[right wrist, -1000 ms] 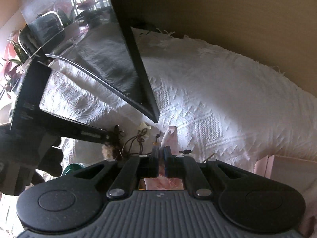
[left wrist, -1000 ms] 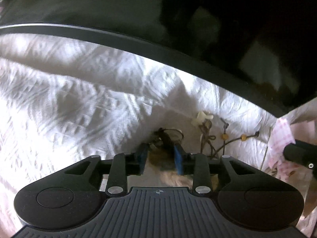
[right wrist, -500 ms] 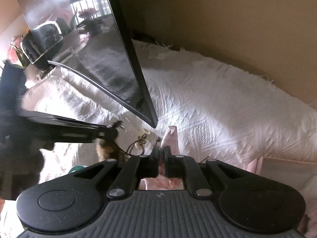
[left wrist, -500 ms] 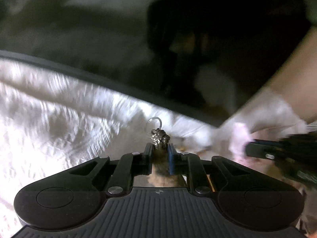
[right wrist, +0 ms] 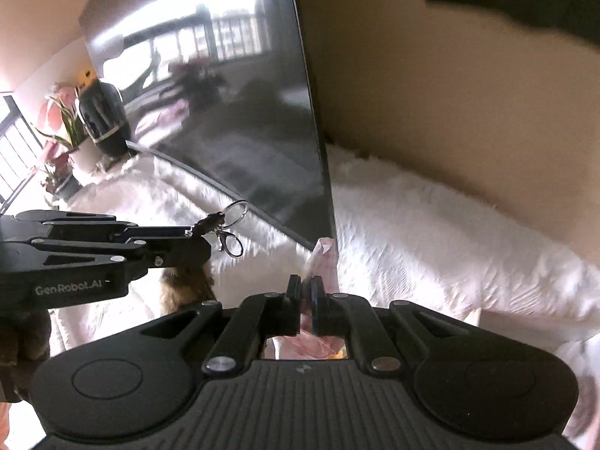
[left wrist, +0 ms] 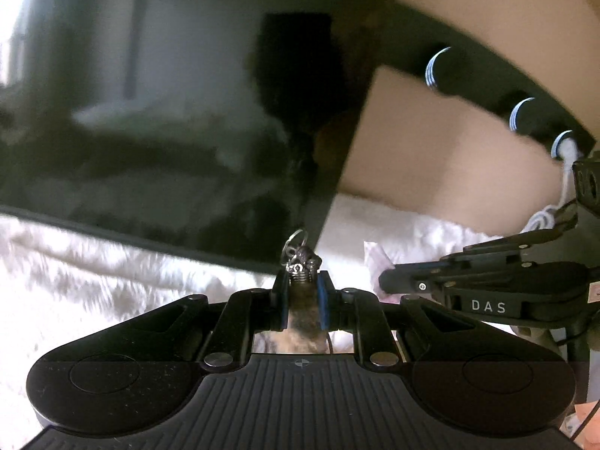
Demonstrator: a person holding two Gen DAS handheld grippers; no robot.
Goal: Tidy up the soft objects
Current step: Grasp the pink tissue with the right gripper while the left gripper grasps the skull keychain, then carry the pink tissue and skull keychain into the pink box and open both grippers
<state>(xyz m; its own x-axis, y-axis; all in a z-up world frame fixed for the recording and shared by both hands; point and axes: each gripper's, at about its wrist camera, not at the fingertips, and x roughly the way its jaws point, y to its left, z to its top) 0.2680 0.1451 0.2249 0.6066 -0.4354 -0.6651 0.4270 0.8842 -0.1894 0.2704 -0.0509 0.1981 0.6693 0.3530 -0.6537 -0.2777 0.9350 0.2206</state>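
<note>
My left gripper [left wrist: 303,294] is shut on a brown furry keychain [left wrist: 303,318]; its metal clasp and ring [left wrist: 300,258] stick out past the fingertips. In the right wrist view the left gripper [right wrist: 202,247] holds it in the air at the left, the fur tail [right wrist: 187,285] hanging below and the key ring [right wrist: 236,212] pointing right. My right gripper [right wrist: 307,292] is shut on a pink cloth [right wrist: 318,262], also lifted; the cloth's tip shows in the left wrist view [left wrist: 375,258] beside the right gripper [left wrist: 386,281].
A large black TV screen [right wrist: 243,120] stands on a surface covered with a white textured cloth [right wrist: 412,225], right behind both grippers. A beige wall [right wrist: 431,93] is behind. A black vase and plants [right wrist: 101,116] stand far left.
Both grippers have risen off the white cloth with their loads. The left gripper lifted the keychain away from the strings on the surface and swung right, so the right gripper is close beside it.
</note>
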